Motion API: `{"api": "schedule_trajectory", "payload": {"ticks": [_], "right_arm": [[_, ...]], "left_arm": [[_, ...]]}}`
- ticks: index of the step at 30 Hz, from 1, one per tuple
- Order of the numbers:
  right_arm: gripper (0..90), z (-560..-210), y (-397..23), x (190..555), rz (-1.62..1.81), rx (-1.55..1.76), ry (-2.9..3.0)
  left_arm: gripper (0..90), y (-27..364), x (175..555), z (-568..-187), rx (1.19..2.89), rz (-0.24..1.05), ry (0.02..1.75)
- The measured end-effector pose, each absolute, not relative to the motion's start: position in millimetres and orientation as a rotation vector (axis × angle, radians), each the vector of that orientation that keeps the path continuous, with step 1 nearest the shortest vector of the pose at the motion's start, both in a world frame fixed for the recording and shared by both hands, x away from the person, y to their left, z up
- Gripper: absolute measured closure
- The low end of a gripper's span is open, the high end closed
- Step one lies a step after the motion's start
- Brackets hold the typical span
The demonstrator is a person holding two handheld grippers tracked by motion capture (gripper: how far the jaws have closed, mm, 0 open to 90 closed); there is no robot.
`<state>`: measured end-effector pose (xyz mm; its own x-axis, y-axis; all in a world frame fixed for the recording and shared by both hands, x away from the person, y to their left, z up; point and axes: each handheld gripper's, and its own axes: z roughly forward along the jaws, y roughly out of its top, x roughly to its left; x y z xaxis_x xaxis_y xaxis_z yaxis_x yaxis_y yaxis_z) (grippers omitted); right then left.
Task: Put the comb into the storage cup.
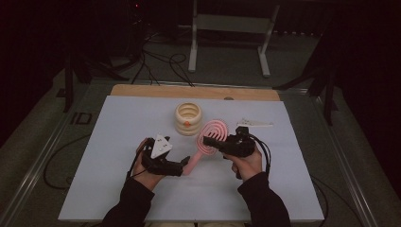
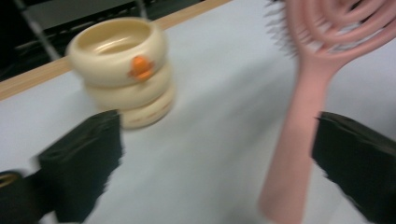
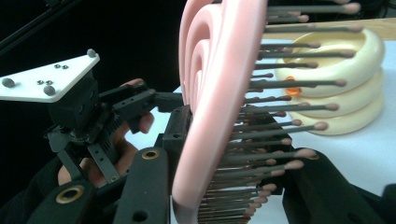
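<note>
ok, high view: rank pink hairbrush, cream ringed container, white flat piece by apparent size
1. Pink hairbrush, longest overall.
2. Cream ringed container.
3. White flat piece, thin, smallest.
All lie at similar depth, so the order looks reliable.

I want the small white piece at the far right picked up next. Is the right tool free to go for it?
Probably not yet: the right tool is closed on the pink hairbrush, so it would have to let go first. The white piece itself lies in the open on the table.
</note>
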<state>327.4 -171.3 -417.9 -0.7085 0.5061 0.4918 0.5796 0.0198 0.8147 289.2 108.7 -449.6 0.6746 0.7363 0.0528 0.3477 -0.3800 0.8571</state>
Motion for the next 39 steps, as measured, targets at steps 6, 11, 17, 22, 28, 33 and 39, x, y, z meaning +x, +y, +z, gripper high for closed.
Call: {"api": "schedule_trajectory", "payload": {"ticks": [6,11,17,22,28,33,39], "right_arm": [[63.6,-418,-174,328,-1.817,-1.197,-2.178],[63.6,-417,-180,332,-1.834,-1.224,-2.167],[63.7,-416,-181,334,-1.842,-1.235,-2.162],[63.6,-414,-181,334,-1.845,-1.238,-2.152],[63.7,-411,-183,336,-1.853,-1.248,-2.151],[63.7,-410,-183,337,-1.863,-1.254,-2.142],[63.7,-408,-184,340,-1.868,-1.266,-2.137]], "left_arm": [[0.4,132,286,-454,1.941,0.557,0.892],[0.3,158,277,-463,1.894,0.581,0.925],[0.4,188,263,-478,1.845,0.615,0.95],[0.4,200,255,-481,1.825,0.637,0.943],[0.4,217,246,-489,1.808,0.656,0.972],[0.4,221,243,-491,1.815,0.677,0.972],[0.4,226,241,-493,1.806,0.693,0.975]]}}
